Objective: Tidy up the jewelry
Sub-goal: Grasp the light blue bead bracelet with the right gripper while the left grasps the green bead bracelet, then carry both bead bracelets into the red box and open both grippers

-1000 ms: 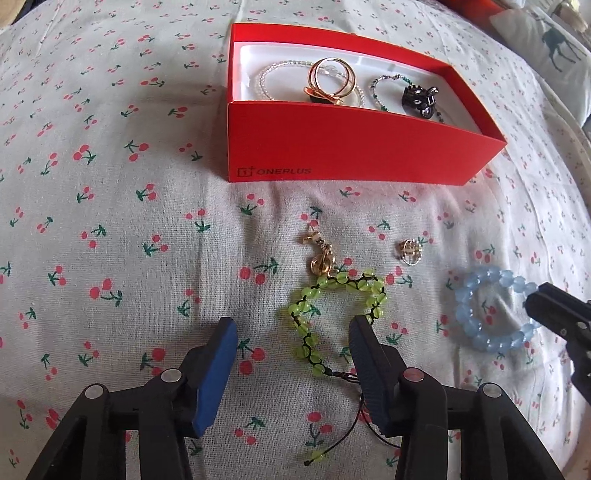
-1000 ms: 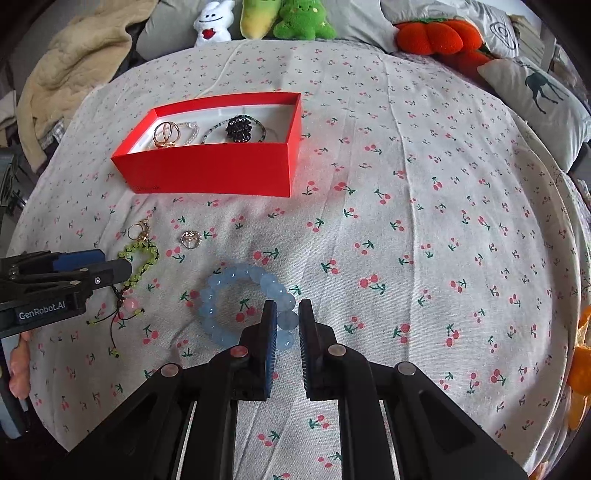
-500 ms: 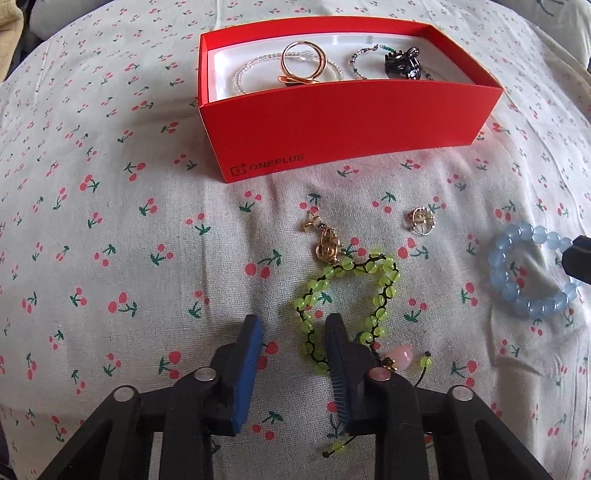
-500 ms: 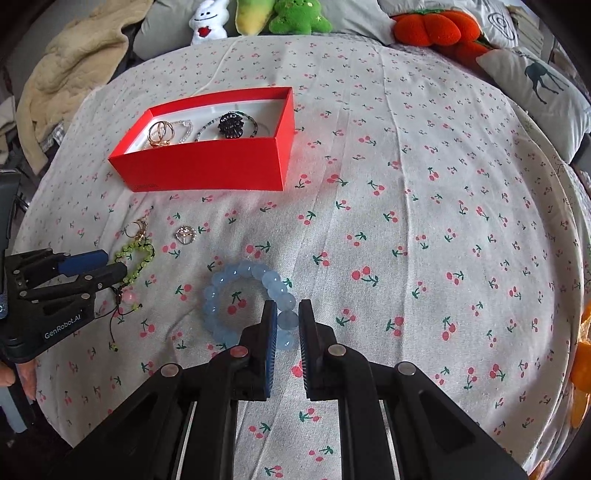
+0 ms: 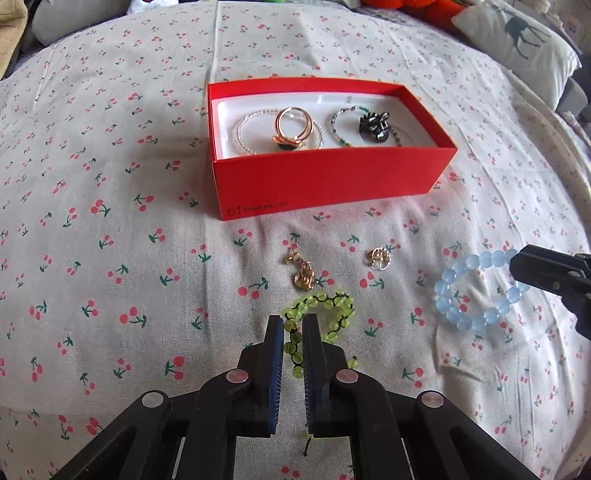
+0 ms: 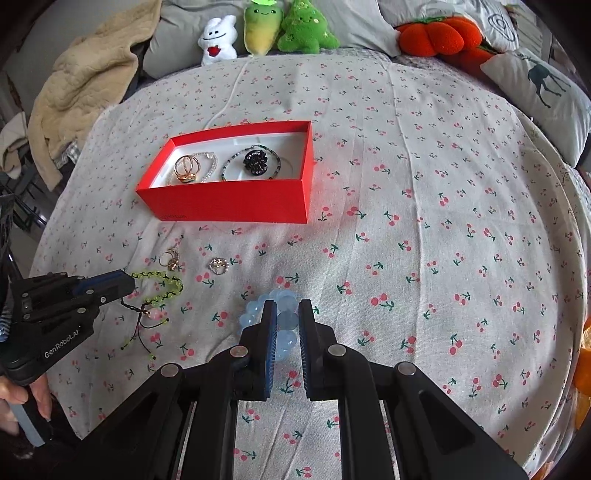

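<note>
My left gripper (image 5: 293, 321) points down at the cherry-print cloth, its jaws closing tight on one side of the green bead bracelet (image 5: 334, 306). The bracelet's black cord trails below the fingers. In the right wrist view the green bracelet (image 6: 166, 284) hangs from the left gripper (image 6: 129, 286). My right gripper (image 6: 287, 314) is shut on the blue bead bracelet (image 6: 249, 314). In the left wrist view this blue bracelet (image 5: 465, 291) lies at the right. The red box (image 5: 332, 177) beyond holds gold rings, bead strands and a black clip.
A gold pendant (image 5: 303, 275) and a small ring charm (image 5: 378, 256) lie between the red box and the bracelets. Plush toys (image 6: 266, 29), pillows (image 6: 543, 88) and a beige blanket (image 6: 81, 88) line the far edge. A person's hand (image 6: 22, 398) grips the left handle.
The left jaws closed from wide apart onto the green bracelet and the gripper rose a little. The right gripper stays on the blue bracelet.
</note>
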`<action>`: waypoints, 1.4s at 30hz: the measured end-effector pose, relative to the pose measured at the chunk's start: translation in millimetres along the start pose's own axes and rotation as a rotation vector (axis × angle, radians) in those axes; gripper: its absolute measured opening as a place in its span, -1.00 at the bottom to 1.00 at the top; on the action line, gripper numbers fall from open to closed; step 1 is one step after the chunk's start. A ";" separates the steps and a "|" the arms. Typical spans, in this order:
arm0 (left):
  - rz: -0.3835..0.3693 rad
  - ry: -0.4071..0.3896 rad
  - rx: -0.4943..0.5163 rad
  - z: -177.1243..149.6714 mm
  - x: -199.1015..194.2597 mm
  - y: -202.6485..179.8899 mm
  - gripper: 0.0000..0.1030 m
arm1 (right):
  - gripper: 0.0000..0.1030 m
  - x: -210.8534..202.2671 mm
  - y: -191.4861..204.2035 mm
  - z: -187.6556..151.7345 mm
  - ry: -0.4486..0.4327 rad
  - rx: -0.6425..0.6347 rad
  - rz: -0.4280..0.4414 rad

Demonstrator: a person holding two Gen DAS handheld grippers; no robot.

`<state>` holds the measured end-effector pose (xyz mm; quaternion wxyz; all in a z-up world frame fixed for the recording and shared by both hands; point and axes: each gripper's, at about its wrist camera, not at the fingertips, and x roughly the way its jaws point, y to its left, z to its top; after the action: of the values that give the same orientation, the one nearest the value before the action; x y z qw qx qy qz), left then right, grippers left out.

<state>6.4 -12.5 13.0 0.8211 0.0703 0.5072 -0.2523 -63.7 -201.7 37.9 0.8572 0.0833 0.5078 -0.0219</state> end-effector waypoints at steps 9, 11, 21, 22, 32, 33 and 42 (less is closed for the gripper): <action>-0.043 -0.083 -0.029 17.5 -31.3 -1.2 -0.93 | -0.77 -22.2 2.2 16.6 -0.061 0.038 0.039; -0.048 -0.100 -0.036 22.4 -36.8 -1.5 -0.93 | -0.77 -27.5 1.5 21.5 -0.078 0.054 0.046; -0.077 -0.163 -0.096 51.0 -49.1 1.2 -0.94 | -0.77 -48.4 -10.0 45.5 -0.148 0.150 0.118; -0.081 -0.170 -0.103 54.8 -49.2 0.6 -0.94 | -0.76 -50.3 -9.7 47.6 -0.155 0.152 0.125; -0.161 -0.245 -0.147 98.0 -38.2 -5.4 -0.94 | -0.76 -50.7 -8.9 74.1 -0.213 0.191 0.181; -0.174 -0.250 -0.153 101.0 -35.5 -4.9 -0.94 | -0.76 -50.3 -8.4 76.9 -0.222 0.192 0.185; -0.167 -0.227 -0.228 116.7 12.1 18.3 -0.94 | -0.76 -33.5 -9.5 99.7 -0.258 0.234 0.219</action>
<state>112.7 -44.3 55.4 0.8518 -0.0947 0.4407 -0.2668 5.4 -229.1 113.0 0.8968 0.2336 0.3757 0.0022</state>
